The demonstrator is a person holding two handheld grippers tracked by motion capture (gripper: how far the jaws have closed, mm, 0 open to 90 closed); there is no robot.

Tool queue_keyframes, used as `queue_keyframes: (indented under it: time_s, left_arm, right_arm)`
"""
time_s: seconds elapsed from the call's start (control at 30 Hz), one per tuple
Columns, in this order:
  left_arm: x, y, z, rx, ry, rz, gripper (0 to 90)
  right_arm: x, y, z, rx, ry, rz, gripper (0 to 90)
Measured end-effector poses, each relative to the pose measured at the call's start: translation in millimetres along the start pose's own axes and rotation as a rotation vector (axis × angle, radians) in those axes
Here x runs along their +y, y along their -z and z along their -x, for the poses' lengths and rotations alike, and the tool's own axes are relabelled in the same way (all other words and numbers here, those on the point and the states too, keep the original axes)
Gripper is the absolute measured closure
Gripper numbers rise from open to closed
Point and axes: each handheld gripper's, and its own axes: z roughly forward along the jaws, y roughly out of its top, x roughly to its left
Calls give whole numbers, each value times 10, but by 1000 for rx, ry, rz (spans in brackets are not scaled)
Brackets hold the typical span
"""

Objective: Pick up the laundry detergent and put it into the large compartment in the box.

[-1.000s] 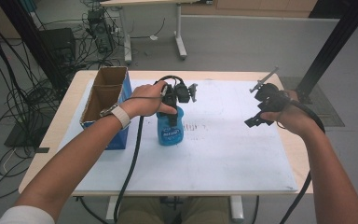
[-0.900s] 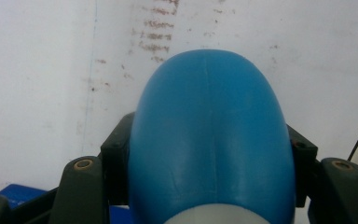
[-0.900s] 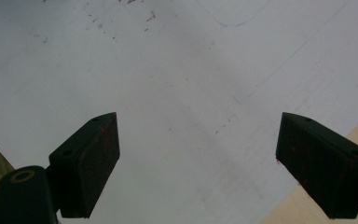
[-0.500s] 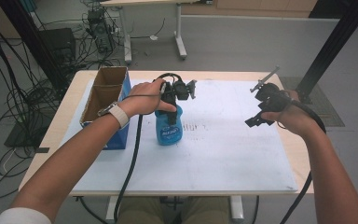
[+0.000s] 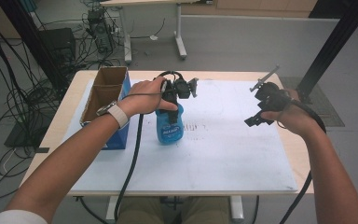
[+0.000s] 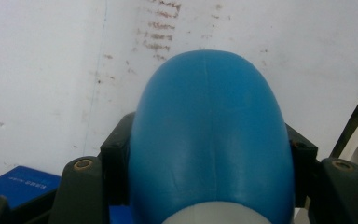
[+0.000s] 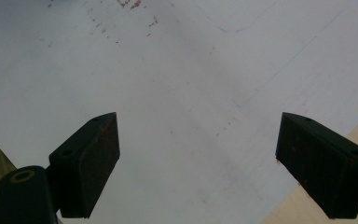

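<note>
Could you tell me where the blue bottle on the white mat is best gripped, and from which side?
Grip the blue bottle across its upper body, coming down from above. It stands upright on the white mat, and its rounded sides narrow toward the top, so pads can seat on opposite flanks. The left claw is clamped on it this way, a pad on each side.

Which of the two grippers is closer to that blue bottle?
The left. The left gripper is clamped on the blue bottle, jaws pressing both its sides. The right gripper is held open above the white mat's far right side, well apart from it.
</note>
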Motion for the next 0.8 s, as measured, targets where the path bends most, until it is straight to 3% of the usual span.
queue_keyframes:
  time_s: [0.2,0.3,0.5,0.6,0.8]
  left_arm:
    - [8,71,19,9,28,-4,380]
    - [0,151,22,17,66,0,380]
    - [-13,260,2,11,89,-6,380]
    - [-61,321,20,17,124,9,380]
    - [-104,387,34,29,155,7,380]
  right_arm:
    - [0,11,-9,0,5,1,136]
    - [-3,30,-19,-4,8,5,136]
    - [-8,47,-26,-4,6,8,136]
    - [-1,55,-37,-6,9,7,136]
    - [12,86,-61,-9,13,14,136]
